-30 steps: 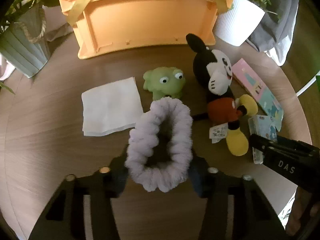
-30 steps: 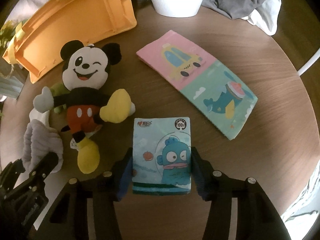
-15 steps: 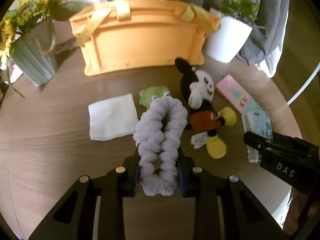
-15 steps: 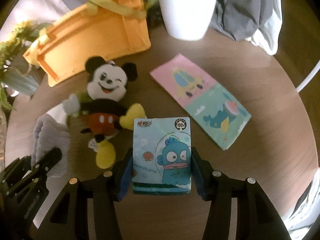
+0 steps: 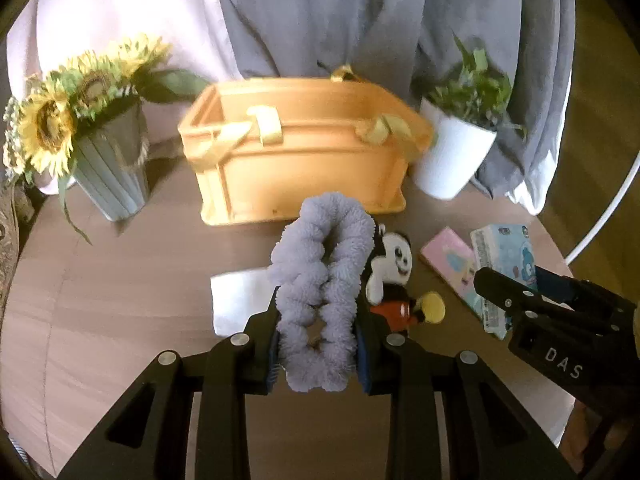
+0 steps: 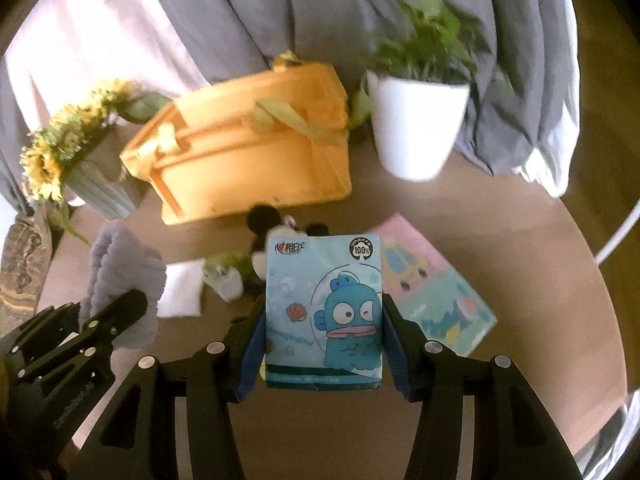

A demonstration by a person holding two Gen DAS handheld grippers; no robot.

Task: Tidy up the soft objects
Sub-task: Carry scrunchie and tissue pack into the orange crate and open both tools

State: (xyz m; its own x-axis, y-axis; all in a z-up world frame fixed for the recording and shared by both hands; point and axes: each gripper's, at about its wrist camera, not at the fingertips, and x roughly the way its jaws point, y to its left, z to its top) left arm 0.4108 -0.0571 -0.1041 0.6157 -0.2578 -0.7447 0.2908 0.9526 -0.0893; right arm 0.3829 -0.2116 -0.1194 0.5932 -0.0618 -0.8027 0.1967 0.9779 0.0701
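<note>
**Both hands loaded, the orange basket ahead**

Through the left wrist camera, the left gripper point(image 5: 317, 354) is clenched on a fluffy lilac scrunchie point(image 5: 320, 296), squeezing its ring nearly flat between the blue pads, and the whole loop hangs in the air. The orange basket point(image 5: 298, 168) stands straight beyond it, open at the top, yellow handles draped over its near wall. In front of the basket on the round table point(image 5: 120, 312) lie a folded white cloth point(image 5: 236, 296) and a mouse plush point(image 5: 394, 276); to the right of the basket the right gripper point(image 5: 496, 280) shows from the side, carrying its pack.

Through the right wrist camera, the right gripper point(image 6: 323, 344) grasps a blue tissue pack point(image 6: 324, 312) by its two side edges, lifted off the table. The basket point(image 6: 248, 160) sits ahead and to the left. In front of it, partly behind the pack, are the plush and a small green toy point(image 6: 226, 274), which is blurred. A soft pastel picture book point(image 6: 432, 300) lies right of the pack.

To do this well, I'd carry each load up over the basket's near rim before letting go, one hand at a time so the grippers don't crowd, and keep clear of the floppy handles, which could snag the scrunchie.
</note>
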